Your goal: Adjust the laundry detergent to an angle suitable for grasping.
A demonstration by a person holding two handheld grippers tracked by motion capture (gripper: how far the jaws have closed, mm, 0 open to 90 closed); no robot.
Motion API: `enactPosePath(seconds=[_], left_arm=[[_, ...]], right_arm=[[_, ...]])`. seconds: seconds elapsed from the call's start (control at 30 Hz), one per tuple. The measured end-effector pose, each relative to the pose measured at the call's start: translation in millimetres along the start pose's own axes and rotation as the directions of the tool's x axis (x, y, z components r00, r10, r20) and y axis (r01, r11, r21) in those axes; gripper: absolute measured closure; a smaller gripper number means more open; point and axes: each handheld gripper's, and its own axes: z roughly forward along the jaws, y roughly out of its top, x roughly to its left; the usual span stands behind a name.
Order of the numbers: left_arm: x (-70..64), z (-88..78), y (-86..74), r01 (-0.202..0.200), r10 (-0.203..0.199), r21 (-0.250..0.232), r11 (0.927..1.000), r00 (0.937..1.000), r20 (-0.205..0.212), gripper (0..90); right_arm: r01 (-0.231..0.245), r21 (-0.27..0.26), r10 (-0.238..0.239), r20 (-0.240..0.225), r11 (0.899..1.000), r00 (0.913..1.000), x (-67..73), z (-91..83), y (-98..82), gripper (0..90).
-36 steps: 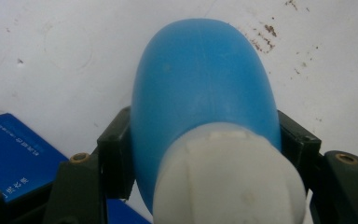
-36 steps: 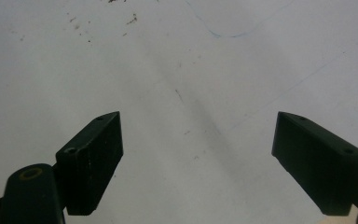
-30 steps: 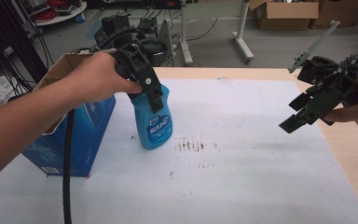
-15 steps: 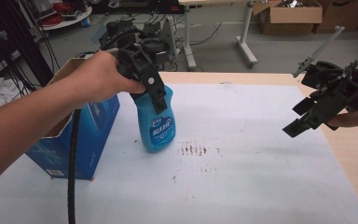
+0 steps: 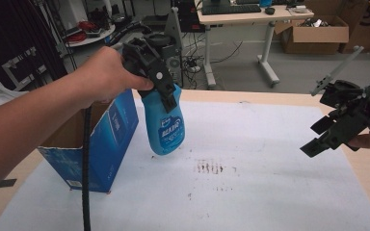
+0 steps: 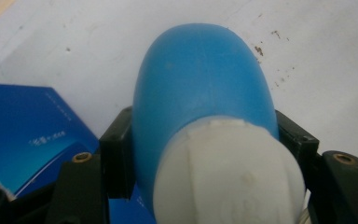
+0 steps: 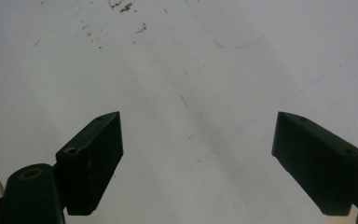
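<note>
White-papered counter point(image 5: 270, 192), stained. Left gripper point(image 5: 166, 96) clamps blue bottle point(image 5: 166, 127) by its neck, lifted clear beside open blue box point(image 5: 111, 139). Right gripper point(image 5: 330, 132) hangs wide, empty. Judging: pickup done, placement left; goal unclear.

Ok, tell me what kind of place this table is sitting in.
Probably a lab or workshop rather than a home. Behind the paper-covered table stand a desk with a keyboard, a cardboard box on the floor, and loose cables by a computer tower.
</note>
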Motion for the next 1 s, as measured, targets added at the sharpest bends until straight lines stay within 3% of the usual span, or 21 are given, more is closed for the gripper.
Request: enactPosePath(seconds=[0.2, 0.6, 0.67, 0.73, 0.93, 1.0], left_arm=[[1.6, -22.4, -5.0, 0.081, -0.081, -0.009, 0.9967, 0.9967, 0.012, 37.8], [4.7, -63.0, -12.6, 0.159, -0.16, -0.034, 0.9866, 0.987, -0.016, 37.8], [4.9, -66.0, -13.5, 0.18, -0.181, -0.042, 0.9828, 0.9834, -0.017, 37.8], [7.7, -75.9, -16.9, 0.22, -0.222, -0.065, 0.9733, 0.9746, -0.026, 37.8], [11.8, -98.0, -26.4, 0.263, -0.268, -0.093, 0.9603, 0.9624, -0.045, 37.8], [12.4, -101.7, -28.0, 0.266, -0.271, -0.092, 0.9595, 0.9614, -0.047, 37.9]], right_arm=[[0.016, -0.005, -0.016, -0.004, 1.0, 0.9999, 3.8, -2.6, 0.4, 16.4], [0.034, -0.017, -0.034, -0.002, 0.999, 0.9994, 8.1, -8.3, 4.0, 16.6], [0.037, -0.019, -0.037, -0.003, 0.999, 0.9993, 8.0, -8.2, 4.0, 16.6], [0.04, -0.018, -0.04, -0.004, 0.999, 0.9992, 7.7, -7.8, 4.2, 16.6], [0.05, -0.026, -0.051, -0.007, 0.998, 0.9987, 8.8, -8.6, 5.8, 16.6], [0.05, -0.027, -0.051, -0.007, 0.998, 0.9987, 9.2, -9.0, 6.1, 16.6]])
